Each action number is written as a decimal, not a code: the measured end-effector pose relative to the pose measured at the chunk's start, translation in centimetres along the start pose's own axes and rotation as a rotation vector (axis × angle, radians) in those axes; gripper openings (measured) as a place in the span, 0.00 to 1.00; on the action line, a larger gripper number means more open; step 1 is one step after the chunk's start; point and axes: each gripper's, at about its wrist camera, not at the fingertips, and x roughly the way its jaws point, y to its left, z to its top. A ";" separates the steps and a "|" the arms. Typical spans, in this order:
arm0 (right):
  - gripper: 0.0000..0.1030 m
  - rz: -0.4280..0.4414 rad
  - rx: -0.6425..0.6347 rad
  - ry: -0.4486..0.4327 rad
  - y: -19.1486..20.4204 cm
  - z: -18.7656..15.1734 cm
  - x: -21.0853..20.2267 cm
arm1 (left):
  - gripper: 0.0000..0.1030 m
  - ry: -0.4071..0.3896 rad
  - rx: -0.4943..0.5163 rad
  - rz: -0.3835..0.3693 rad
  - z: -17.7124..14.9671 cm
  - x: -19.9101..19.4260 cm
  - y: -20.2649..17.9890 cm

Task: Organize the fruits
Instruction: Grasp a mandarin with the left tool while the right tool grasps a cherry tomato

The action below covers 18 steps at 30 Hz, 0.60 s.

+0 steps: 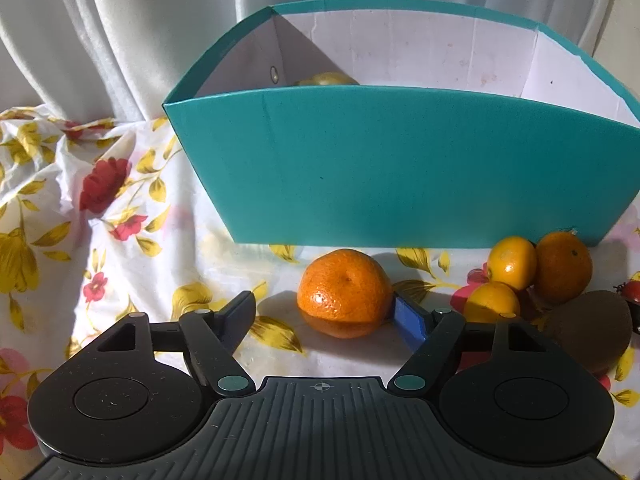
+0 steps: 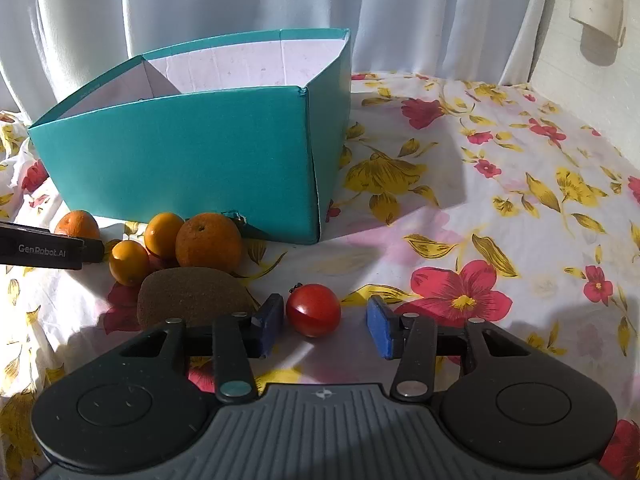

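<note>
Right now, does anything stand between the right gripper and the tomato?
Nothing visible does. The tomato lies on the cloth between the open right gripper's fingers. The kiwi sits just outside the left finger, not in the path.

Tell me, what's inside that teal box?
In the left wrist view, the teal box shows white inner walls and the top of one yellowish-green fruit near its left corner. The front wall hides the floor, so anything else inside cannot be seen.

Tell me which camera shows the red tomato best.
Right wrist view: the tomato sits whole and close between the right tool's open fingers. The left wrist view catches only a red sliver at its right edge.
</note>
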 end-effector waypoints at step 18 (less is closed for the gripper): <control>0.27 -0.014 -0.014 -0.005 0.2 0.0 0.0 | 0.53 -0.020 -0.016 -0.091 0.2 0.1 0.3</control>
